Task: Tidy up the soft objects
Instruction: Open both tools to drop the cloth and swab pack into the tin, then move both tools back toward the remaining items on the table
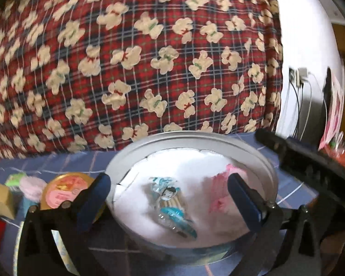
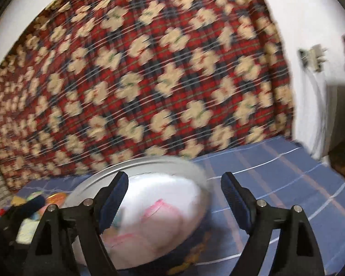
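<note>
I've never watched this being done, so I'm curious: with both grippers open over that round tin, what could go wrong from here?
1. The white fabric bulges above the round tin rim, so it may spring out and stop a lid closing.
2. The left gripper hangs open just over the small plastic packet; closing here might pinch it.
3. The small items crowd the tin's left side and could get knocked.

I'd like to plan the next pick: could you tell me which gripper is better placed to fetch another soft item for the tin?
Probably the left gripper: open, with the fluffy pink puff just left of it beside the tin.
</note>
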Action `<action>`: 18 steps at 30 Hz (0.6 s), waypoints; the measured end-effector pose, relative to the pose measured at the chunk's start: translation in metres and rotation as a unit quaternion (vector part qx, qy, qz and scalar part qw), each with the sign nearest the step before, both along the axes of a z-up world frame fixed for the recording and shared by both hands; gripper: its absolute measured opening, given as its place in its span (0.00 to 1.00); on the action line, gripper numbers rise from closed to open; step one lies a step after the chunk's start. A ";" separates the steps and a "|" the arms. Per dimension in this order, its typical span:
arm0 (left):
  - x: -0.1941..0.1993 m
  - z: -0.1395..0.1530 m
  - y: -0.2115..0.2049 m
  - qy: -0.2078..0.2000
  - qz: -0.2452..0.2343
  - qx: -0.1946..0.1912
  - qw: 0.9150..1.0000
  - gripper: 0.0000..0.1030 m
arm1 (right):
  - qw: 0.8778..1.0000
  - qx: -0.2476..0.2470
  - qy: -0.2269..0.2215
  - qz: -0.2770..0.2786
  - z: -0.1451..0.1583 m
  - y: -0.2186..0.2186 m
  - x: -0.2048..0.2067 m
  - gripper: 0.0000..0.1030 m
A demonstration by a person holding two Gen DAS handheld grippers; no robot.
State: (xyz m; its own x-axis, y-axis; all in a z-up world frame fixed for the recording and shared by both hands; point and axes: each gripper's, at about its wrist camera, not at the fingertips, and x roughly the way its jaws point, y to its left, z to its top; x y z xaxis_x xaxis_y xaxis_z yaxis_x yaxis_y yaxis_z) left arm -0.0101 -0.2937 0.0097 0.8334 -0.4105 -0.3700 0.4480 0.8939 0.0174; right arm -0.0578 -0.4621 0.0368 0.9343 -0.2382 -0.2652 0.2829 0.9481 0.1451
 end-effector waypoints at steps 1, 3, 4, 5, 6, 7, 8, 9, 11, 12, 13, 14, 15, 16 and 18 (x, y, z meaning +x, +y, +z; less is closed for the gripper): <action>-0.002 -0.001 0.000 -0.002 -0.003 0.004 1.000 1.00 | 1.000 -0.007 -0.008 -0.018 0.001 -0.001 -0.005 0.82; -0.008 -0.002 0.003 0.002 -0.010 0.001 1.000 1.00 | 0.998 -0.011 -0.028 -0.055 0.003 -0.006 -0.016 0.82; -0.011 -0.003 0.005 0.003 -0.015 -0.004 1.000 1.00 | 0.997 -0.010 -0.036 -0.072 0.004 -0.009 -0.021 0.82; -0.016 -0.003 0.006 0.002 -0.022 -0.005 1.000 1.00 | 0.996 -0.006 -0.042 -0.084 0.005 -0.013 -0.025 0.82; -0.021 -0.002 0.007 -0.003 -0.024 -0.003 1.000 1.00 | 0.994 -0.001 -0.049 -0.099 0.005 -0.015 -0.031 0.82; -0.027 -0.002 0.008 -0.012 -0.025 0.001 1.000 1.00 | 0.993 0.004 -0.054 -0.109 0.005 -0.017 -0.034 0.82; -0.031 -0.002 0.009 -0.019 -0.028 0.004 0.999 1.00 | 0.991 0.008 -0.056 -0.119 0.005 -0.019 -0.036 0.82; -0.036 -0.002 0.010 -0.027 -0.032 0.008 0.999 1.00 | 0.990 0.009 -0.057 -0.125 0.004 -0.018 -0.038 0.82; -0.045 -0.001 0.013 -0.038 -0.038 0.009 0.999 1.00 | 0.988 0.009 -0.056 -0.142 0.003 -0.015 -0.041 0.82; -0.048 0.000 0.015 -0.042 -0.039 0.007 0.998 1.00 | 0.987 0.003 -0.058 -0.150 0.003 -0.011 -0.043 0.82; -0.051 0.000 0.018 -0.043 -0.040 0.006 0.998 1.00 | 0.986 -0.002 -0.058 -0.155 0.003 -0.007 -0.044 0.82; -0.053 0.000 0.021 -0.044 -0.042 0.005 0.998 1.00 | 0.985 -0.012 -0.057 -0.163 0.003 -0.002 -0.045 0.82; -0.056 0.000 0.023 -0.043 -0.043 0.005 0.998 1.00 | 0.984 -0.020 -0.055 -0.166 0.002 0.002 -0.045 0.82; -0.059 0.001 0.027 -0.045 -0.045 0.005 0.998 1.00 | 0.984 -0.027 -0.052 -0.168 0.002 0.006 -0.044 0.82; -0.065 0.002 0.034 -0.053 -0.043 0.005 0.998 1.00 | 0.985 -0.039 -0.043 -0.165 0.001 0.015 -0.044 0.82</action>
